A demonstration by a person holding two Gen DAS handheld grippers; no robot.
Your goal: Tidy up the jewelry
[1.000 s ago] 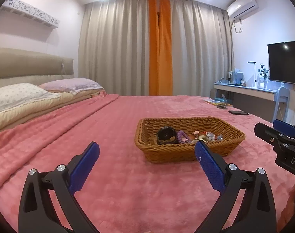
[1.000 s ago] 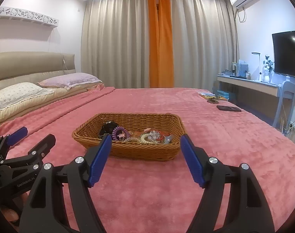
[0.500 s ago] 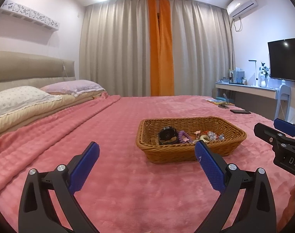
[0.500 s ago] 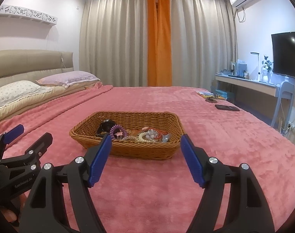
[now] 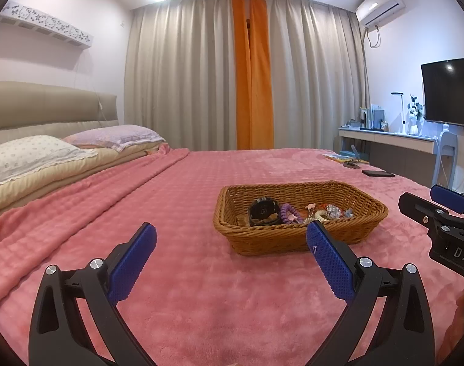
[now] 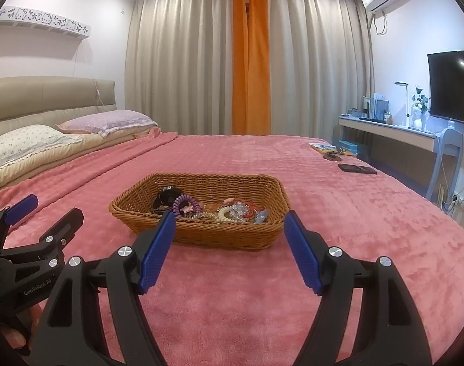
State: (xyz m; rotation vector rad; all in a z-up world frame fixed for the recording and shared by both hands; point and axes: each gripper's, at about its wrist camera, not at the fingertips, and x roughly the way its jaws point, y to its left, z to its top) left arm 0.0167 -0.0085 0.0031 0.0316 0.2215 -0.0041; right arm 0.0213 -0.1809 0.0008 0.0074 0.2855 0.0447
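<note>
Both the left gripper (image 5: 230, 254) and right gripper (image 6: 229, 244) hover released above the pink blanket (image 5: 201, 274), wicker jewelry basket (image 6: 201, 231) at twelve o'clock.

The left tool (image 5: 230, 238) has black plastic arms with triangular cut-outs, silver round screw heads and blue dimpled pads (image 5: 329, 262). The right tool (image 6: 229, 231) is built alike, its blue pads (image 6: 157, 248) ribbed along the edge. At 9 o'clock in the right wrist view, white "GenRobot.AI" lettering marks the left tool; below it, probably bare fingers (image 6: 15, 334), partly hidden.
</note>
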